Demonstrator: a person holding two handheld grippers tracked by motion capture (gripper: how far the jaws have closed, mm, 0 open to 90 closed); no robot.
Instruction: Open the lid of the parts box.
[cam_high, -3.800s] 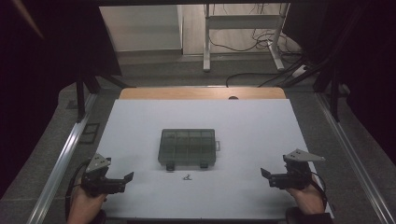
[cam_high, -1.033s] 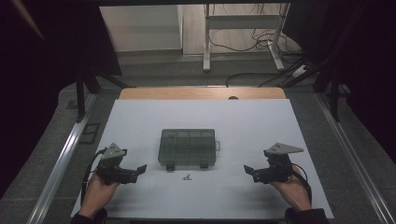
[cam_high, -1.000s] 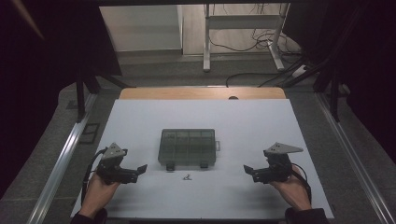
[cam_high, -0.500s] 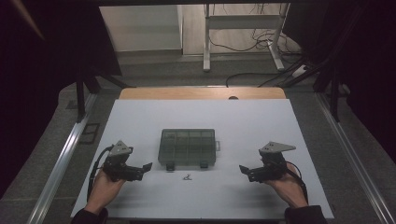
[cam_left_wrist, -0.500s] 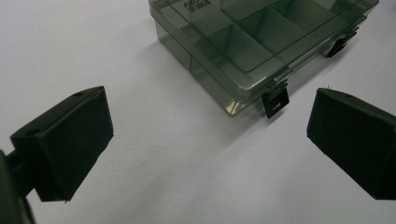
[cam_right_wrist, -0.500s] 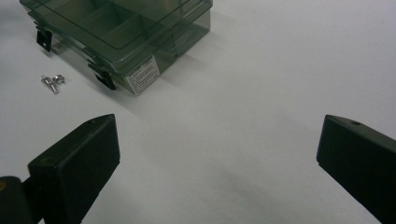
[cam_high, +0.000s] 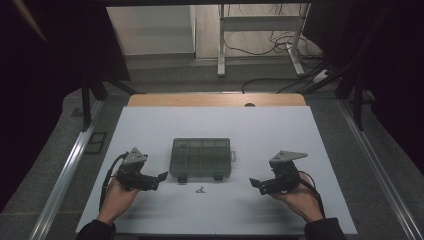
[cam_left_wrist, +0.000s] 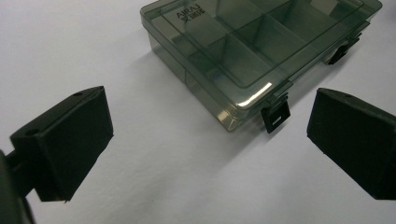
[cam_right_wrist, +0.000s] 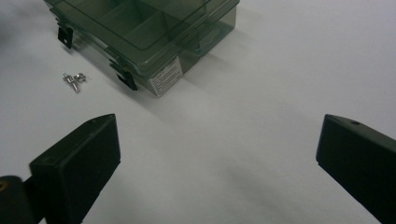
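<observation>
Two grippers flank a smoky clear compartment box (cam_high: 201, 157) sitting mid-bench (cam_high: 150, 125), lid closed with both black latches facing the person. The left gripper (cam_high: 161, 176) has its jaws wide apart, near the box's front left corner, holding nothing. The right gripper (cam_high: 253, 183) is spread apart too, off to the box's right. Tiny metal screws (cam_right_wrist: 74, 80) lie just in front of the box.

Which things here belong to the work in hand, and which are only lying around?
Belong to the work:
- box, lid shut, latches down
- screws on the table before it
- left tongs and right tongs, both open, near the box

Lying around:
- table
- frame and cables on the floor behind
</observation>
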